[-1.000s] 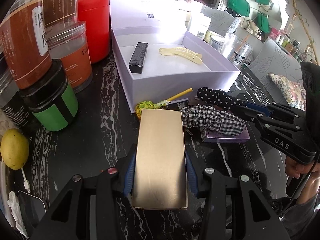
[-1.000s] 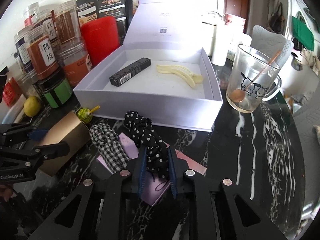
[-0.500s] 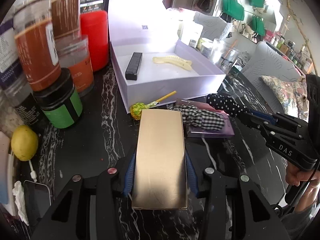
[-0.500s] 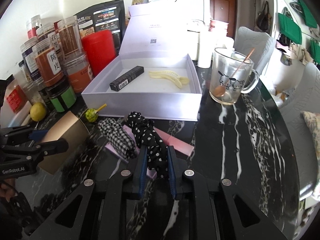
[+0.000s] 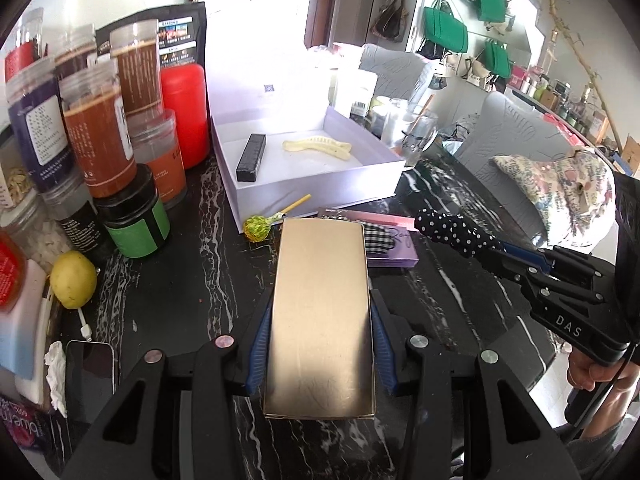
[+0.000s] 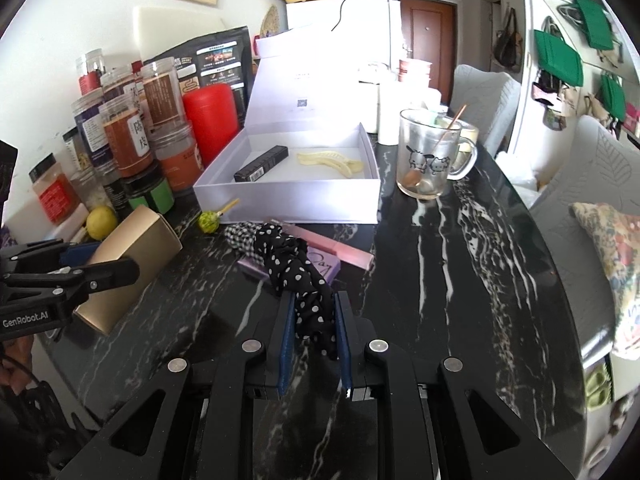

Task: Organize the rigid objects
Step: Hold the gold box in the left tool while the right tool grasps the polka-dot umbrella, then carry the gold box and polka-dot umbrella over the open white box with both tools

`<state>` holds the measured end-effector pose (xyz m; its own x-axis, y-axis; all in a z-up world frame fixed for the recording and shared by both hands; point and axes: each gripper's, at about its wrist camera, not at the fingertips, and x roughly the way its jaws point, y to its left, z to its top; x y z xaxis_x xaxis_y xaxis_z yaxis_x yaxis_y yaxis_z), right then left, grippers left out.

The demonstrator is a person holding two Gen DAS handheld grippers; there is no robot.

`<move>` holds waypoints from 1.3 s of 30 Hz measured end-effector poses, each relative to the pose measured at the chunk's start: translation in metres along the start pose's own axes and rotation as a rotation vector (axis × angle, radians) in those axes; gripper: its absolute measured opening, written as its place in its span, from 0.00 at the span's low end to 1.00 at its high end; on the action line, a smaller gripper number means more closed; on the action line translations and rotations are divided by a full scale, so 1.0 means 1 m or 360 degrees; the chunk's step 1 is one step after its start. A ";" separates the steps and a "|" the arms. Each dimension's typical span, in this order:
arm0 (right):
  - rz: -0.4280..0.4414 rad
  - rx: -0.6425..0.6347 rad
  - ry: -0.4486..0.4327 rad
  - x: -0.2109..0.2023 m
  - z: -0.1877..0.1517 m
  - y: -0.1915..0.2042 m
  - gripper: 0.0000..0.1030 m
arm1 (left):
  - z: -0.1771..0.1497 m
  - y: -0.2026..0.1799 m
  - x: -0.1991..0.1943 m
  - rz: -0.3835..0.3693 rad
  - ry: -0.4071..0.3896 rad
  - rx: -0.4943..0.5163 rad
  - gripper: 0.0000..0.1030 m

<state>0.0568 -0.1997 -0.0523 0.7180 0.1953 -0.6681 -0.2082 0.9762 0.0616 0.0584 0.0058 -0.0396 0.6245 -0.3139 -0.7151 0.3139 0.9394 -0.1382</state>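
My left gripper (image 5: 318, 320) is shut on a gold box (image 5: 322, 312) and holds it above the black marble table; it also shows in the right wrist view (image 6: 132, 256). My right gripper (image 6: 314, 320) is shut on a black polka-dot scrunchie (image 6: 298, 268), lifted off the table; the scrunchie also shows in the left wrist view (image 5: 452, 232). The open lavender box (image 6: 288, 196) behind holds a black stick box (image 6: 262, 163) and a cream hair clip (image 6: 330, 160). A checked scrunchie (image 6: 240, 236) lies on flat purple and pink packs (image 6: 332, 250).
A lollipop (image 5: 258, 226) lies in front of the lavender box. Jars, a red canister (image 5: 184, 116) and a lemon (image 5: 74, 280) crowd the left. A phone (image 5: 90, 376) lies at the near left. A glass mug (image 6: 428, 160) with a spoon stands right of the box.
Both grippers have pulled back and up from the table. The gold box and the polka-dot scrunchie rose with them; the scrunchie now hangs clear of the packs.
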 end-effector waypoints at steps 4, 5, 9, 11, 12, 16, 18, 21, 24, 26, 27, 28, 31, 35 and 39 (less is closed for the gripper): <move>-0.0006 0.0004 -0.0034 -0.015 -0.002 0.004 0.18 | 0.002 -0.006 -0.011 -0.0004 -0.0035 0.0015 0.43; -0.0007 0.0004 -0.0042 -0.019 -0.002 0.005 0.18 | 0.003 -0.006 -0.012 -0.0006 -0.0040 0.0017 0.43; -0.0006 0.0018 -0.0068 -0.030 -0.003 0.007 0.18 | 0.010 -0.011 -0.017 -0.0021 -0.0055 0.0037 0.43; -0.0008 0.0027 -0.0078 -0.034 -0.002 0.007 0.18 | 0.014 -0.014 -0.017 -0.0028 -0.0058 0.0050 0.43; -0.0009 0.0032 -0.0080 -0.035 -0.001 0.008 0.18 | 0.017 -0.015 -0.017 -0.0035 -0.0060 0.0055 0.43; -0.0011 0.0035 -0.0088 -0.037 0.001 0.008 0.18 | 0.023 -0.018 -0.013 -0.0050 -0.0056 0.0068 0.43; -0.0013 0.0035 -0.0090 -0.037 0.005 0.007 0.18 | 0.028 -0.018 -0.010 -0.0057 -0.0051 0.0072 0.43; -0.0010 0.0027 -0.0092 -0.034 0.011 0.007 0.18 | 0.036 -0.018 -0.004 -0.0059 -0.0043 0.0074 0.43; -0.0005 0.0019 -0.0102 -0.032 0.019 0.005 0.18 | 0.045 -0.017 0.000 -0.0051 -0.0043 0.0069 0.43; -0.0003 0.0021 -0.0107 -0.029 0.025 0.003 0.18 | 0.051 -0.016 0.003 -0.0051 -0.0047 0.0062 0.43; -0.0002 0.0022 -0.0108 -0.027 0.029 0.002 0.18 | 0.055 -0.015 0.004 -0.0052 -0.0051 0.0059 0.43; -0.0001 0.0019 -0.0112 -0.025 0.032 0.001 0.18 | 0.058 -0.015 0.006 -0.0053 -0.0053 0.0057 0.43; 0.0000 0.0013 -0.0126 -0.020 0.043 -0.001 0.18 | 0.068 -0.013 0.010 -0.0058 -0.0061 0.0055 0.43; 0.0005 0.0011 -0.0125 -0.012 0.055 -0.003 0.18 | 0.083 -0.011 0.016 -0.0058 -0.0082 0.0053 0.43; -0.0004 0.0024 -0.0128 -0.005 0.067 -0.008 0.18 | 0.101 -0.008 0.021 -0.0054 -0.0120 0.0049 0.43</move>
<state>0.0992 -0.2022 0.0001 0.7697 0.1991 -0.6066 -0.1966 0.9779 0.0715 0.1411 -0.0218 0.0160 0.6648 -0.3563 -0.6566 0.3569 0.9236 -0.1398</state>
